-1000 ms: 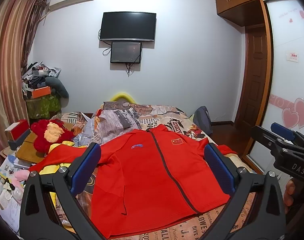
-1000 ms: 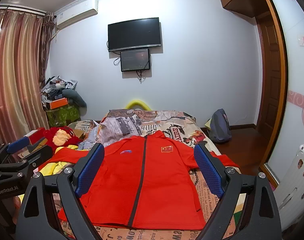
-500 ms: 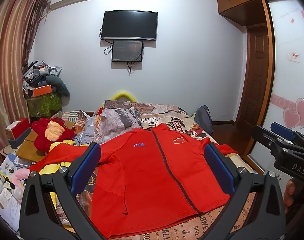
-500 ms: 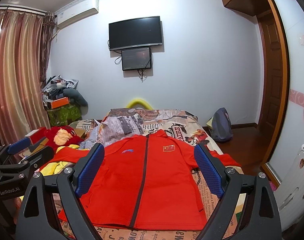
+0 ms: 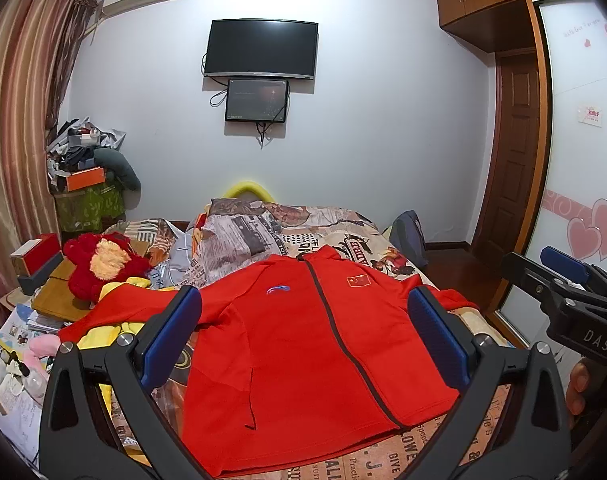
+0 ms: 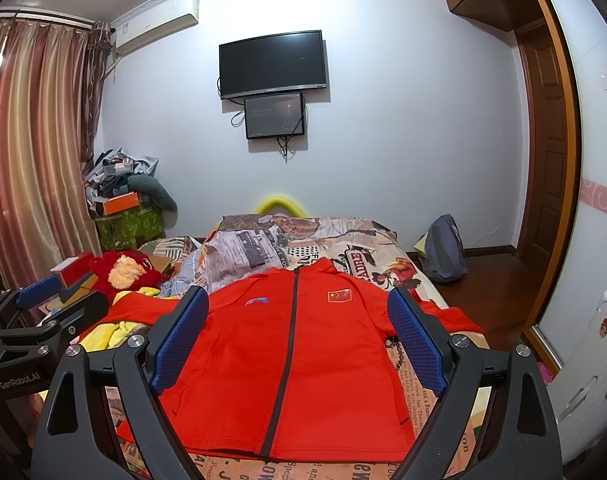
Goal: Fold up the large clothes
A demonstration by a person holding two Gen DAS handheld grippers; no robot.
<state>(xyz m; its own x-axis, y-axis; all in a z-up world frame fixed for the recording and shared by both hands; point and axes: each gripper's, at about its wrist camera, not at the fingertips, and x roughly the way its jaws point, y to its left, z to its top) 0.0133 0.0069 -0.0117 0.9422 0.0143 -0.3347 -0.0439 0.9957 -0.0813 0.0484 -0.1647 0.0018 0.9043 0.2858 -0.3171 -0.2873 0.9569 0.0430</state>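
Red jacket (image 5: 303,344): lies front-up and zipped on the bed (image 5: 383,248), straight ahead of both hand-held grippers and below them; spread flat so the fold lines are easy to reach.
Sleeves: both stretched outward; the far-left one runs past the left hand-held gripper toward the plush toy (image 5: 103,264), the right one ends near the bed edge.
Left hand-held gripper (image 5: 303,340): fingers wide apart, holding nothing, hovers above the hem end; not touching cloth.
Right hand-held gripper (image 6: 299,344): same, fingers spread, nothing between them, centred on the zip line.
Why open: my read, both are staged for a pinch on fabric, likely a sleeve or shoulder each.
Progress: no fold visible yet; judged at the start.
Risk: left sleeve rests on the yellow cloth (image 5: 103,332) and clutter, so it may drag that along.
Hem: near edge sits just beyond the fingers, lying slightly askew in the left view.
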